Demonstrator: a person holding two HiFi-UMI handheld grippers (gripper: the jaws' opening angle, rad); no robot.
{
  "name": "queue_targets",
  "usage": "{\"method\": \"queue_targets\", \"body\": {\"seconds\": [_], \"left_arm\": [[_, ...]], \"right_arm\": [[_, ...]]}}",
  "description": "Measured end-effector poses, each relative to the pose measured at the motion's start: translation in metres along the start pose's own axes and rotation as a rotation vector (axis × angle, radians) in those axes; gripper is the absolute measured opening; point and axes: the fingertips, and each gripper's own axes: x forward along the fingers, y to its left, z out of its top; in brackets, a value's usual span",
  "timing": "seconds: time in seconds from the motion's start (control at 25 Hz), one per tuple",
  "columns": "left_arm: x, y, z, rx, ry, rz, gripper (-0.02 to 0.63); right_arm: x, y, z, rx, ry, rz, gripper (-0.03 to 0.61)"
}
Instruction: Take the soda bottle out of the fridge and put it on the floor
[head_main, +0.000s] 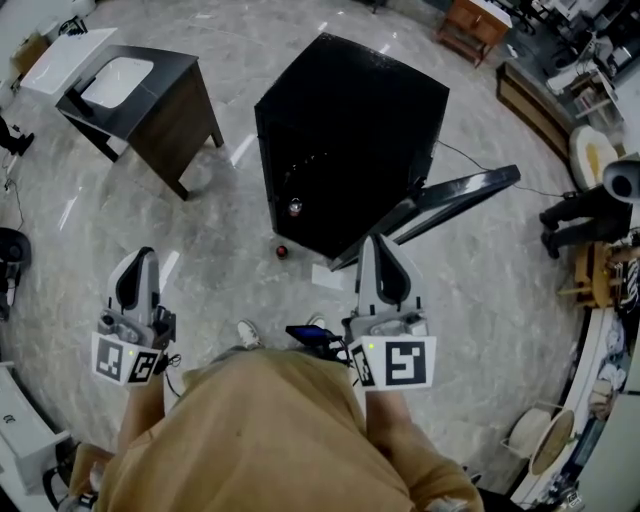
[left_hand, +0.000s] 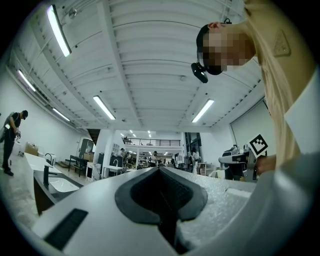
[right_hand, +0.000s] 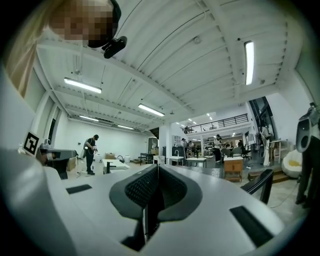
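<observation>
The black fridge stands on the marble floor ahead of me, its door swung open to the right. In its dark opening a small bottle-like thing with a pale top shows dimly. A small red-topped object stands on the floor just in front of the fridge; I cannot tell which of the two is the soda bottle. My left gripper and right gripper are both shut with nothing in them, held level, short of the fridge. The right one is close to the door's lower edge.
A dark cabinet with a white basin stands at the upper left. A white slip lies on the floor by the fridge. A cable runs behind the door. A person stands at the right among wooden furniture.
</observation>
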Motion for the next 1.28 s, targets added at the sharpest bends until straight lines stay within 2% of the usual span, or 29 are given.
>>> {"method": "queue_targets", "body": {"seconds": [0.08, 0.36, 1.28], "left_arm": [[0.0, -0.001, 0.002, 0.008, -0.013, -0.002, -0.005], [0.008, 0.002, -0.007, -0.002, -0.03, 0.006, -0.005], [0.032, -0.002, -0.008, -0.008, -0.033, -0.003, -0.005]], "right_arm": [[0.004, 0.003, 0.006, 0.019, -0.014, -0.004, 0.002], [0.011, 0.006, -0.005, -0.033, 0.022, 0.046, 0.0], [0.027, -0.015, -0.006, -0.012, 0.006, 0.045, 0.0]]}}
